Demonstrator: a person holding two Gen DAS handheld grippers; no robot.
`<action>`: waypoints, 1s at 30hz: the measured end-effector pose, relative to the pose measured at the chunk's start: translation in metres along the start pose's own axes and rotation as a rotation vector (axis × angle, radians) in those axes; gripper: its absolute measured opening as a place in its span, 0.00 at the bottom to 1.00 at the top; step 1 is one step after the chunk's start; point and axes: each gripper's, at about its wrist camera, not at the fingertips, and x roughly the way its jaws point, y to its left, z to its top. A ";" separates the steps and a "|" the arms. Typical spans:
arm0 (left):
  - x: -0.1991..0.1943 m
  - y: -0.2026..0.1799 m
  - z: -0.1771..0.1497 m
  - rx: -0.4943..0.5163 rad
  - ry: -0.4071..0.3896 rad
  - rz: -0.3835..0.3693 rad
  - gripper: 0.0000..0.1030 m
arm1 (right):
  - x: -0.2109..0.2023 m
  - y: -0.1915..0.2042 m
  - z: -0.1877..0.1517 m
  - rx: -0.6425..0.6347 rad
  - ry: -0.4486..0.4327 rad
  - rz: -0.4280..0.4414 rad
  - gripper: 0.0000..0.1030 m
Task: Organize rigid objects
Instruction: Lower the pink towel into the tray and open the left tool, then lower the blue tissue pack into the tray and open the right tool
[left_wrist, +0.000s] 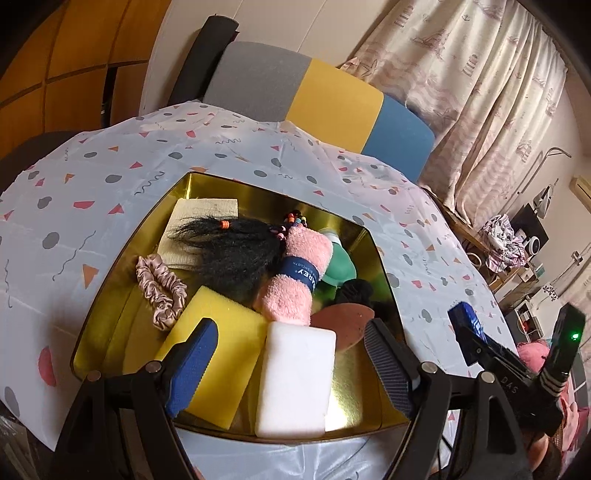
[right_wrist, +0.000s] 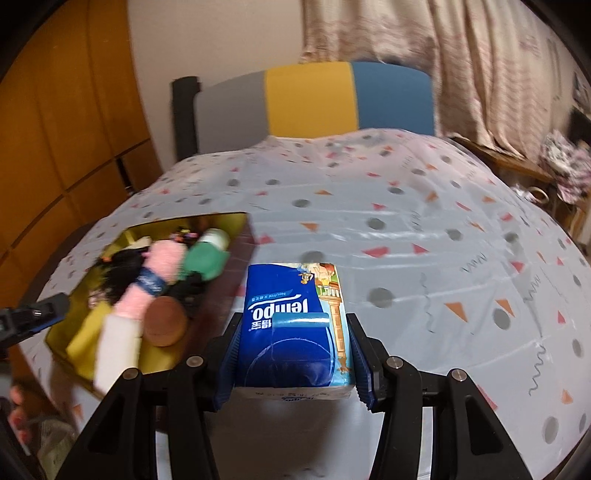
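A gold tin tray (left_wrist: 110, 314) on the table holds a yellow sponge (left_wrist: 218, 350), a white block (left_wrist: 295, 376), a pink towel roll (left_wrist: 295, 280), black hair (left_wrist: 229, 251), a pink scrunchie (left_wrist: 159, 291), a green bottle (left_wrist: 340, 266) and a brown disc (left_wrist: 343, 321). My left gripper (left_wrist: 291, 362) is open and empty above the tray's near end. My right gripper (right_wrist: 295, 354) is shut on a blue Tempo tissue pack (right_wrist: 291, 325), held over the table right of the tray (right_wrist: 236, 221). It also shows in the left wrist view (left_wrist: 469, 332).
The table wears a white cloth with coloured shapes (right_wrist: 406, 221). A grey, yellow and blue chair back (left_wrist: 325, 99) stands behind it. Curtains (left_wrist: 480, 92) hang at the back right, with cluttered shelves (left_wrist: 517, 251) beside them.
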 end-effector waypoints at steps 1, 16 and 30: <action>-0.002 0.001 -0.001 -0.001 -0.002 -0.002 0.81 | -0.002 0.006 0.000 -0.012 -0.001 0.009 0.51; -0.028 0.011 -0.008 -0.008 -0.085 0.081 0.80 | 0.004 0.069 -0.012 -0.074 0.098 0.158 0.51; -0.038 0.011 -0.008 -0.011 -0.110 0.214 0.79 | 0.027 0.107 -0.019 -0.184 0.131 0.132 0.57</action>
